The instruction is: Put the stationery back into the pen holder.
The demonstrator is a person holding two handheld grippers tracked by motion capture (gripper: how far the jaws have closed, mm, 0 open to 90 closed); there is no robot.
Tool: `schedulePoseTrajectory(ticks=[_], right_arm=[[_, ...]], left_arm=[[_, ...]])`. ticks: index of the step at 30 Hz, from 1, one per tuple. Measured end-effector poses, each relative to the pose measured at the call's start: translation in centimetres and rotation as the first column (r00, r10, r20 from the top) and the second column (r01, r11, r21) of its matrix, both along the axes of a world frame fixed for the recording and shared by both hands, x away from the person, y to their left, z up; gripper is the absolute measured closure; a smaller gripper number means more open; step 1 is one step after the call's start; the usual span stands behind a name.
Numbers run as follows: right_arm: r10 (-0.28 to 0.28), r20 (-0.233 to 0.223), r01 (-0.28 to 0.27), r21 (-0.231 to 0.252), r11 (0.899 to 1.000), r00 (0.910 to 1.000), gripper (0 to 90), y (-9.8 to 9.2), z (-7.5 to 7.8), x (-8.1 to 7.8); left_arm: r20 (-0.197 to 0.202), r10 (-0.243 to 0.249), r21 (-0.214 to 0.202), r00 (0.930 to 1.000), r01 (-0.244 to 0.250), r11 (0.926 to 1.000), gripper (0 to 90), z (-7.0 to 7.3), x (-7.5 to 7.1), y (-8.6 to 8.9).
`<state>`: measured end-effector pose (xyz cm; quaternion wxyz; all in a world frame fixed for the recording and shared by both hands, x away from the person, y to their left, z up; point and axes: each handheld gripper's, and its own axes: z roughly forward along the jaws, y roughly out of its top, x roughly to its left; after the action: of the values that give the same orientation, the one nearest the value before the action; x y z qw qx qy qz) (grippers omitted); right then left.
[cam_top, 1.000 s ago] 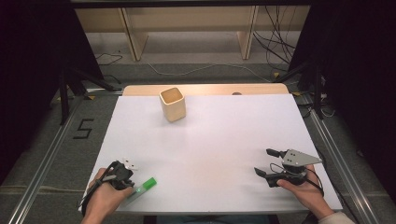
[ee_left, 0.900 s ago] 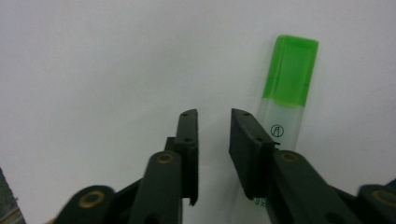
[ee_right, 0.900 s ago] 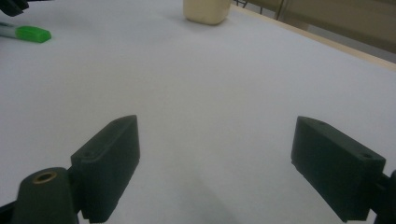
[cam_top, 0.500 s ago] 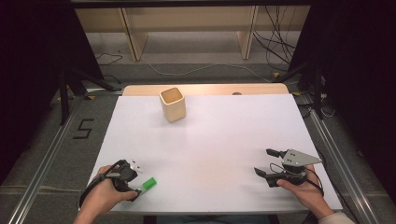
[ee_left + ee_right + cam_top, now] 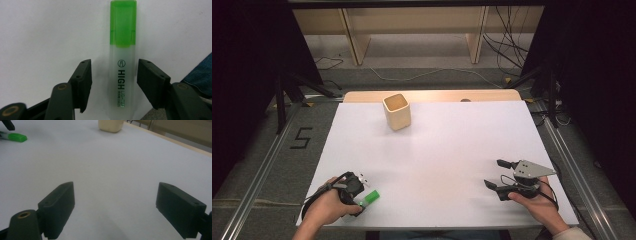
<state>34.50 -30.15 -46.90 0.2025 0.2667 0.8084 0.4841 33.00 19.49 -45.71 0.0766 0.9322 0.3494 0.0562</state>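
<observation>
A highlighter (image 5: 122,62) with a green cap and a frosted barrel printed "HIGH" lies flat on the white table top (image 5: 437,150) near the front left. My left gripper (image 5: 114,67) is open, with one jaw on each side of the barrel and a wider gap on the left. From above, the left gripper (image 5: 361,199) sits low over the pen and the green cap (image 5: 371,196) sticks out to its right. My right gripper (image 5: 495,173) is open at the front right, with nothing between its jaws (image 5: 115,202). The highlighter (image 5: 17,137) lies far off from it.
A square beige wooden cup (image 5: 397,111) stands upright near the table's back edge, left of centre; the cup (image 5: 111,125) is also at the top of the right gripper view. Blue denim (image 5: 200,77) shows past the front table edge. Wooden shelving and cables sit behind the table.
My left gripper has edged slightly to the right over the highlighter, and the green cap's visible end has shifted a little right with it. The right gripper has stayed put.
</observation>
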Motion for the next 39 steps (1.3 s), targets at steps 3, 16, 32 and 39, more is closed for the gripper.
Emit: schedulePoseTrajectory(ticks=[3,16,32,39], right_arm=[[0.001,0.003,-0.001,0.000,1.000,1.0000,16.3,-0.03,0.00,0.02],[0.001,0.003,-0.001,0.000,1.000,1.0000,16.3,-0.04,-0.01,0.02],[0.003,0.003,-0.003,0.003,1.000,1.0000,16.3,-0.05,-0.02,0.02],[0.001,0.002,-0.001,0.002,1.000,1.0000,16.3,-0.05,0.01,-0.02]], left_arm=[[-0.020,0.009,0.008,0.9998,-0.009,0.9999,49.6,-0.33,0.40,-0.24],[-0.077,-0.009,0.010,0.9970,0.010,0.9999,60.4,-0.40,0.83,-0.61],[-0.091,0.011,0.017,0.9958,-0.009,0.9998,66.2,-0.38,0.93,-0.89],[-0.089,0.013,0.019,0.9959,-0.012,0.9998,66.2,-0.31,0.94,-0.84]])
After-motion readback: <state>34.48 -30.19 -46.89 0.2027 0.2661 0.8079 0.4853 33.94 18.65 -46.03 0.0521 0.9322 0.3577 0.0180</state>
